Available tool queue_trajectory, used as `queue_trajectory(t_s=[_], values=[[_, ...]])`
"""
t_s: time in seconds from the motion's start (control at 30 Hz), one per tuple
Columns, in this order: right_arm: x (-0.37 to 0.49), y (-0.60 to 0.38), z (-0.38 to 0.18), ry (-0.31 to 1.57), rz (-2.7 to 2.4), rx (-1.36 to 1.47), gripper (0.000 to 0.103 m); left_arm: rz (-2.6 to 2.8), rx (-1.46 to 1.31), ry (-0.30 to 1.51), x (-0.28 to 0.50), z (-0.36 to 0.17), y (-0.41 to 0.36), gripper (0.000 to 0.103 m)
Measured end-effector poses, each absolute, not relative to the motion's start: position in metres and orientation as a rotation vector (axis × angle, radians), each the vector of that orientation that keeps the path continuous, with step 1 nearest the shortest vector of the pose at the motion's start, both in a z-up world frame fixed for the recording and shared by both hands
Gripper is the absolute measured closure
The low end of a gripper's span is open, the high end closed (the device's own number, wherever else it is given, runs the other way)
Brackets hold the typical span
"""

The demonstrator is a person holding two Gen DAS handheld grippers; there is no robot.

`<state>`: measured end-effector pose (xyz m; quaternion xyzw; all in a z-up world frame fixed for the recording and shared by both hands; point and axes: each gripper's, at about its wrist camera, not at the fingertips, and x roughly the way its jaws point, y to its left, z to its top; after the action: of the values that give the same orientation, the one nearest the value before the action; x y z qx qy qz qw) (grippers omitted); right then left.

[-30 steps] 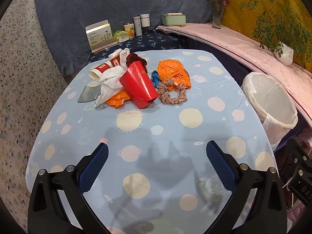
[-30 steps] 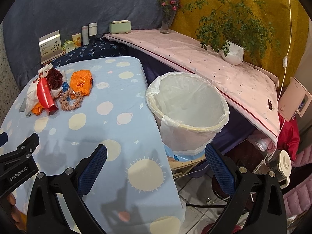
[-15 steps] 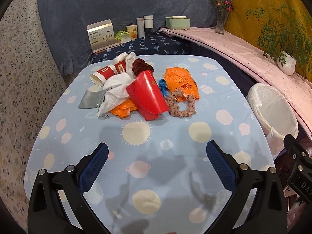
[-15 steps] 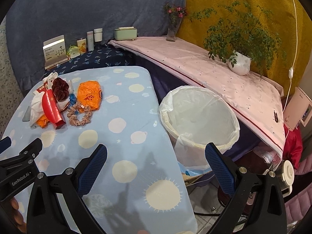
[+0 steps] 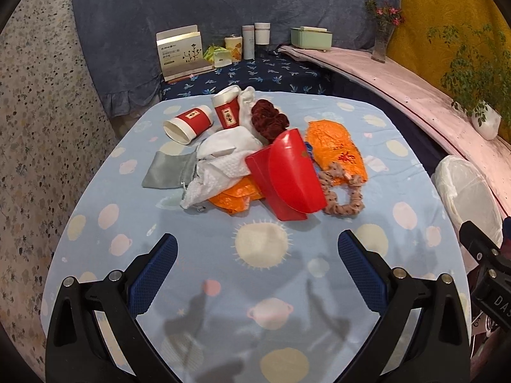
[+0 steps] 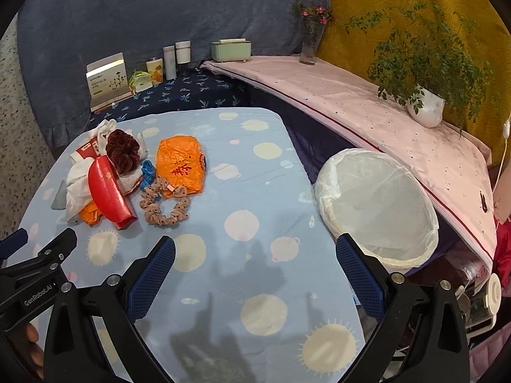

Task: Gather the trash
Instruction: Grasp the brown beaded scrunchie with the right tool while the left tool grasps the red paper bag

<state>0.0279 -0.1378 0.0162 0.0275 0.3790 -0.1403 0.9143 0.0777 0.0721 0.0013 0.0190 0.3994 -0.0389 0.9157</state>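
A heap of trash lies mid-table: a red folded carton (image 5: 287, 175) (image 6: 107, 188), white tissue (image 5: 223, 162), orange wrappers (image 5: 335, 150) (image 6: 180, 162), two red-and-white paper cups (image 5: 190, 123), a grey pouch (image 5: 167, 170), a beige scrunchie (image 5: 343, 196) (image 6: 166, 207) and a dark red scrunchie (image 5: 268, 119) (image 6: 123, 148). My left gripper (image 5: 257, 266) is open over the cloth, short of the carton. My right gripper (image 6: 255, 269) is open too, between the heap and the white-lined bin (image 6: 377, 210) (image 5: 466, 191) beside the table's right edge.
The table (image 5: 262, 290) wears a light blue planet-print cloth. Behind it a dark shelf holds a card box (image 5: 180, 52), tins and bottles. A pink-covered ledge (image 6: 367, 108) carries a vase and a potted plant (image 6: 424, 105). Clutter sits on the floor at right.
Both grippers have moved forward toward the trash heap, which looks larger and nearer. The right view has swung left, showing more table. Both grippers stay open.
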Motion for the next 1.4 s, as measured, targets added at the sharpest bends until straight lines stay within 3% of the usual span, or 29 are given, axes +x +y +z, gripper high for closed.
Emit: queue_trajectory(t_s=[0.3, 0.4, 0.63, 0.8, 0.93, 1.13, 1.2, 1.33, 1.4], values=[[0.081, -0.110, 0.009, 0.760, -0.223, 0.077, 0.007, -0.055, -0.005, 0.826, 0.114, -0.011, 0.114, 0.007], [0.102, -0.102, 0.002, 0.774, -0.211, 0.063, 0.016, -0.061, -0.018, 0.829, 0.124, -0.013, 0.124, 0.007], [0.123, -0.098, -0.024, 0.829, -0.219, 0.068, 0.018, -0.126, -0.093, 0.878, 0.143, -0.021, 0.113, 0.007], [0.136, -0.104, -0.044, 0.862, -0.223, 0.087, 0.031, -0.163, -0.115, 0.893, 0.156, -0.028, 0.092, 0.007], [0.147, -0.106, -0.055, 0.875, -0.202, 0.110, 0.035, -0.164, -0.125, 0.901, 0.167, -0.034, 0.082, 0.008], [0.161, -0.099, -0.073, 0.893, -0.159, 0.132, 0.044, -0.185, -0.150, 0.925, 0.179, -0.044, 0.078, 0.030], [0.164, -0.098, -0.081, 0.919, -0.157, 0.133, 0.056, -0.207, -0.162, 0.920, 0.179, -0.044, 0.078, 0.038], [0.162, -0.095, -0.089, 0.922, -0.150, 0.123, 0.070, -0.259, -0.152, 0.905, 0.176, -0.040, 0.072, 0.065], [0.161, -0.095, -0.089, 0.923, -0.141, 0.125, 0.088, -0.280, -0.148, 0.902, 0.174, -0.039, 0.068, 0.073]])
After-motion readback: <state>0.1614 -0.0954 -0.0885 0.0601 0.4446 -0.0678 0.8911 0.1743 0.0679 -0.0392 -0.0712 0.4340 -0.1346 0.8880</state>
